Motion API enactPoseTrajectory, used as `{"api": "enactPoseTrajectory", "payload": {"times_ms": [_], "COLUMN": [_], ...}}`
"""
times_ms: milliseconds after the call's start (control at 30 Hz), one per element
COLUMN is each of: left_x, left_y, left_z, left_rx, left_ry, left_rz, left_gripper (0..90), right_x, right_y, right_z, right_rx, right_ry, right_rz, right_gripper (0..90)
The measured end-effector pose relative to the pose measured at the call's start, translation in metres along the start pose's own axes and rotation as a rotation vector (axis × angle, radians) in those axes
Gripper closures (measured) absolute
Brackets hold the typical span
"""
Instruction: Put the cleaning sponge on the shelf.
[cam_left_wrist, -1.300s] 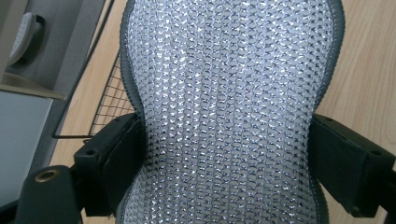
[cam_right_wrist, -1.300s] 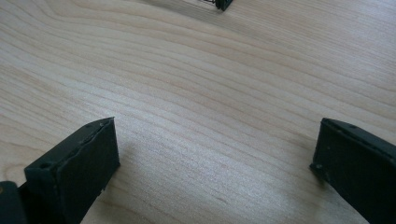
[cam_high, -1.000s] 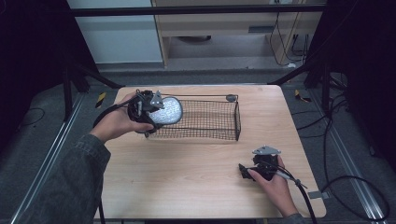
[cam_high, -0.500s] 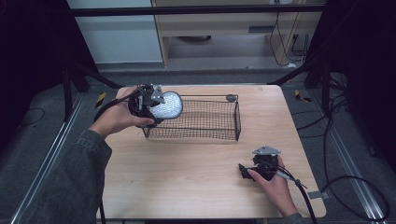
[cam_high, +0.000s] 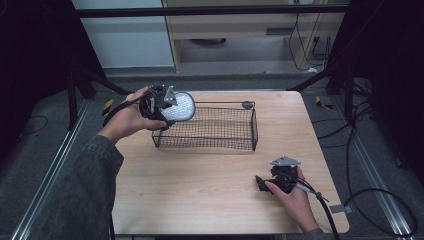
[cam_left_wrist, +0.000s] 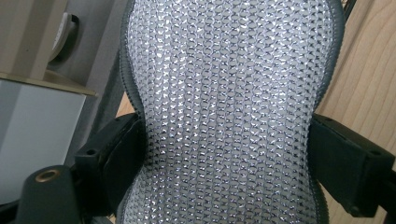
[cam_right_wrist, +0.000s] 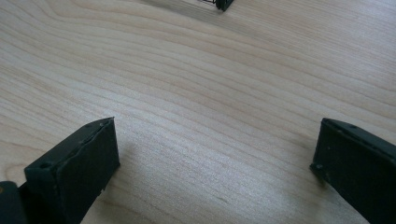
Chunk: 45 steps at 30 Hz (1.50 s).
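The silver mesh pad (cam_left_wrist: 229, 112) runs past the frame's top and bottom edges.

open light wooden tabletop (cam_high: 200, 195) across the whole near half, nothing in the way. the black wire mesh basket (cam_high: 210, 129) blocks the far middle, a small grey round disc (cam_high: 247, 105) just behind its far rim. bare strip at far right.

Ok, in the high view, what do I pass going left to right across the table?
Left tongs shut on a silvery mesh pad → black wire basket → right tongs, open and resting on the wooden table.
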<state>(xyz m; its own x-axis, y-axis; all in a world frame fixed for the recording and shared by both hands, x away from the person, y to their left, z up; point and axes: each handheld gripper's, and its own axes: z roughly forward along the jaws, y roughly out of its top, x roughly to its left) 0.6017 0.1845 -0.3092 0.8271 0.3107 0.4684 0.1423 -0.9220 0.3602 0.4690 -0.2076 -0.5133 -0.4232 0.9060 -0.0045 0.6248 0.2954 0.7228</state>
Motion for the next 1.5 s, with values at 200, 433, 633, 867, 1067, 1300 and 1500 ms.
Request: {"api": "enactPoseTrajectory", "payload": {"times_ms": [200,433,633,867,1067,1300,1500], "left_x": [-0.001,0.001,0.005,0.003,0.001,0.0,-0.002], "left_y": [0.0,0.0,-0.004,-0.008,-0.008,-0.002,0.006], "left_z": [0.005,0.011,0.015,0.026,0.031,0.036,0.047], "left_rx": [0.006,-0.007,-0.017,-0.014,-0.005,-0.01,-0.01], "left_ry": [-0.014,-0.02,-0.024,-0.04,-0.052,-0.061,-0.074], "left_rz": [0.016,0.003,-0.007,0.003,0.003,0.012,0.041], "left_gripper": [13.9,13.9,14.0,14.3,14.4,14.4,14.3], "right_x": [0.0,0.0,-0.001,0.0,0.0,0.0,0.0], "right_y": [0.0,0.0,0.0,0.001,0.001,0.001,0.001], "right_z": [0.0,0.0,0.0,0.0,0.0,0.0,0.0], "right_rx": [0.001,0.001,0.003,0.005,0.003,0.004,0.002], "right_ry": [-0.001,-0.002,0.0,0.001,0.001,0.002,0.002], "right_rz": [0.001,-0.002,-0.007,-0.003,-0.003,-0.001,-0.003], "right_gripper": [0.5,0.4,0.4,0.4,0.4,0.4,0.4]}}
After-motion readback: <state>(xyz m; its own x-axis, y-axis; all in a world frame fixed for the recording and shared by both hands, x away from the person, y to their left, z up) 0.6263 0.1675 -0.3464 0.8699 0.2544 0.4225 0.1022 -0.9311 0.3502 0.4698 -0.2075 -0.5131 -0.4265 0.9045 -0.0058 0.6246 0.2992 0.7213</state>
